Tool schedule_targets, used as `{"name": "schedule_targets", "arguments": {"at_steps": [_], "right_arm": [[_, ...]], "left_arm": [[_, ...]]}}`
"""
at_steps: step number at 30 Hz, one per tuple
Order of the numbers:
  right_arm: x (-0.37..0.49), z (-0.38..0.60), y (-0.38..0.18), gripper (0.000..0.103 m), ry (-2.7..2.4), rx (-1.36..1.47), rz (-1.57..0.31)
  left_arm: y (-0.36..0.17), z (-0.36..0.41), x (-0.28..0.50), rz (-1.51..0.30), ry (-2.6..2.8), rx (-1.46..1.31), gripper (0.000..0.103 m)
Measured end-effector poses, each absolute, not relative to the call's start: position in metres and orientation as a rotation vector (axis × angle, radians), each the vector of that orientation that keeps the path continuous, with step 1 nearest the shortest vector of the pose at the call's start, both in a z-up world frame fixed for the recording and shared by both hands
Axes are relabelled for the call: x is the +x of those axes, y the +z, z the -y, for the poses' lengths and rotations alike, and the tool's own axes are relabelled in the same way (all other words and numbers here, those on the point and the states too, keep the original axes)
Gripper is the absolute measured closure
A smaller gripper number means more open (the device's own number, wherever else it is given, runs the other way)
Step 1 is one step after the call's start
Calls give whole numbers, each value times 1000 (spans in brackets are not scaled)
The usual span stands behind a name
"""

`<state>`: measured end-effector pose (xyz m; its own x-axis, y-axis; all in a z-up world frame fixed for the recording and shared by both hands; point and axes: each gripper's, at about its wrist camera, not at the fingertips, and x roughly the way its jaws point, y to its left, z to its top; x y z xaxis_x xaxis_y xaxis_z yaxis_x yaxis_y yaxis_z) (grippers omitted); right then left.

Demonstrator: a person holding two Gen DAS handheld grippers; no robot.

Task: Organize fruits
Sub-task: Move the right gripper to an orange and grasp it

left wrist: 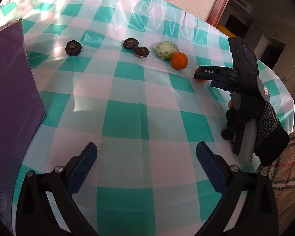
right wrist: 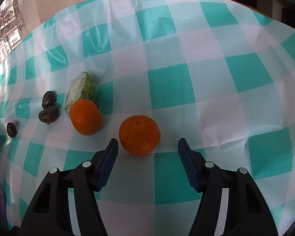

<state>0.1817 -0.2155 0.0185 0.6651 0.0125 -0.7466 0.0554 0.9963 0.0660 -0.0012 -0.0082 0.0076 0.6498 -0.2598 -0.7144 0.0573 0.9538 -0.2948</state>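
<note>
Two oranges lie on the checked tablecloth. The nearer orange (right wrist: 139,135) sits just ahead of my open right gripper (right wrist: 147,144), between its fingertips' line; in the left wrist view it (left wrist: 201,80) is mostly hidden behind that gripper (left wrist: 202,74). The second orange (right wrist: 86,116) (left wrist: 179,60) lies to its left, beside a wrapped green fruit (right wrist: 82,90) (left wrist: 165,50). Three dark brown fruits (left wrist: 73,48) (left wrist: 130,44) (left wrist: 141,51) lie further left. My left gripper (left wrist: 146,150) is open and empty above the cloth.
A purple box (left wrist: 11,90) stands at the left edge of the table. The round table's edge (left wrist: 285,90) curves behind the right hand. A doorway and cabinets lie beyond on the right.
</note>
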Motion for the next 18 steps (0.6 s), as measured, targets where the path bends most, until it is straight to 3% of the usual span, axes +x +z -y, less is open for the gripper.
{"name": "schedule_targets", "arguments": {"at_steps": [3, 13, 18], "right_arm": [[180, 218, 20, 63, 20, 125, -828], [167, 259, 16, 64, 67, 410, -771], [166, 260, 18, 64, 72, 422, -768]], "left_arm": [[9, 10, 25, -843, -168, -262, 2], [17, 17, 160, -803, 1, -303, 4], [16, 34, 209, -828, 25, -201, 18]]}}
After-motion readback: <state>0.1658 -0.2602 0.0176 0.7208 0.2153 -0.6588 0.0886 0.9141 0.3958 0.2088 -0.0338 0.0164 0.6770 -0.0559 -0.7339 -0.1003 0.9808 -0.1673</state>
